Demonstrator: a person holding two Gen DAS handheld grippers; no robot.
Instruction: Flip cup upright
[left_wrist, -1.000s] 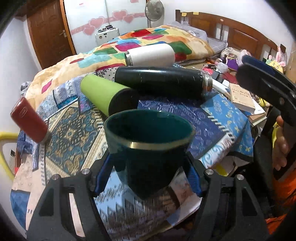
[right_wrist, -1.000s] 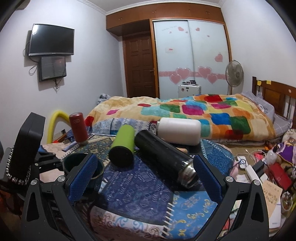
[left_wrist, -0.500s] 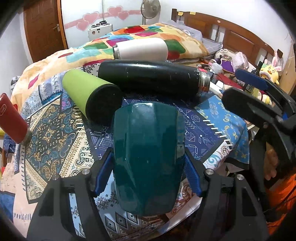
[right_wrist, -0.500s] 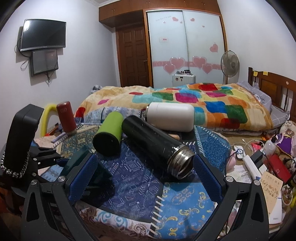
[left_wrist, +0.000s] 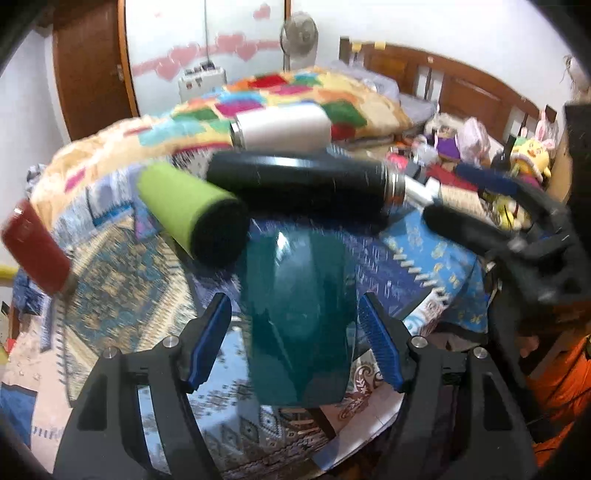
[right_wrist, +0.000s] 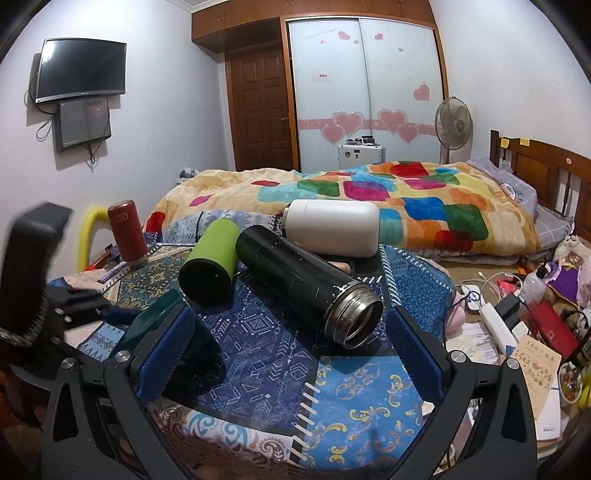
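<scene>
Left gripper (left_wrist: 295, 330) straddles the lying teal cup (left_wrist: 299, 314), jaws apart from its sides; right gripper (right_wrist: 286, 360) hovers wide over the cloth (right_wrist: 266, 354)

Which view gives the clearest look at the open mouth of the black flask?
The right wrist view: the black flask lies on the patterned cloth with its steel mouth turned toward the camera, so the opening shows. The left wrist view shows the flask only side-on and motion-blurred, mouth pointing right, interior hidden.
</scene>
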